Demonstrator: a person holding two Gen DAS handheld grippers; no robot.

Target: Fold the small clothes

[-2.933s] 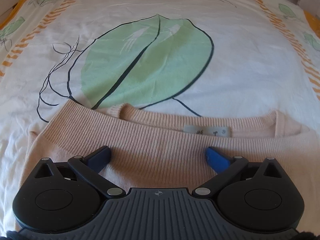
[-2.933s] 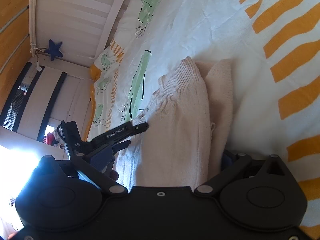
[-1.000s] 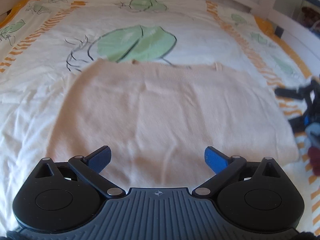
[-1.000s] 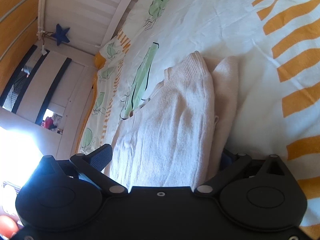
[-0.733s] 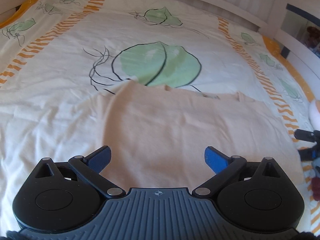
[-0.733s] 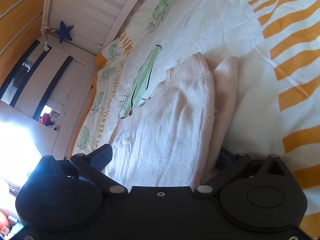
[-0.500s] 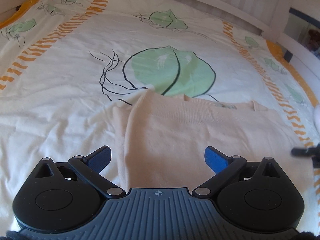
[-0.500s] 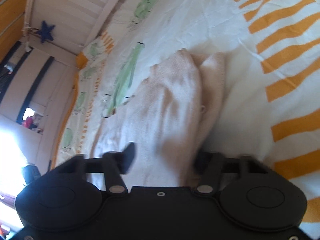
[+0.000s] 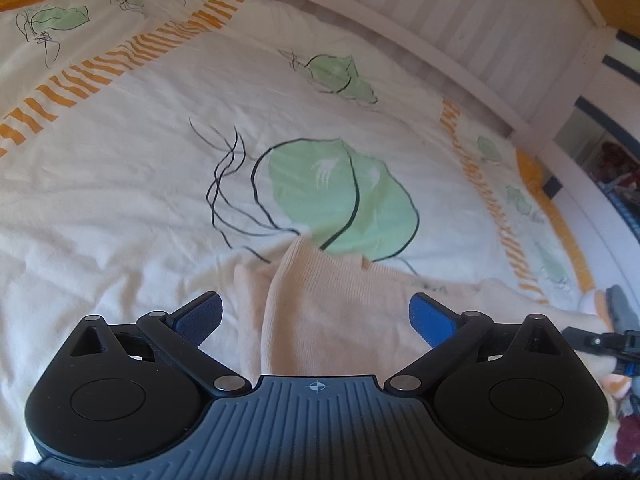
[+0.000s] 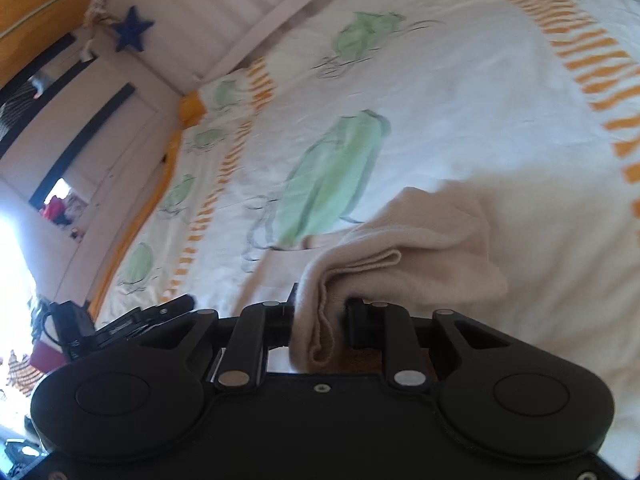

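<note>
There are two grippers (image 9: 316, 316) (image 10: 320, 316), each with two fingers (image 9: 200, 314), one peach sweater (image 9: 332, 320), one bed (image 9: 120, 160) under one leaf-print cover (image 9: 340, 196), and one blue star (image 10: 132, 34) on the white slatted rail (image 10: 224, 4).

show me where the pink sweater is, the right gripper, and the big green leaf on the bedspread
pink sweater (image 10: 420, 248): right wrist view, on the lifted folded edge.
right gripper (image 10: 320, 316): right wrist view, between the fingertips, closing on the sweater.
big green leaf (image 9: 344, 200): left wrist view, on its middle.
</note>
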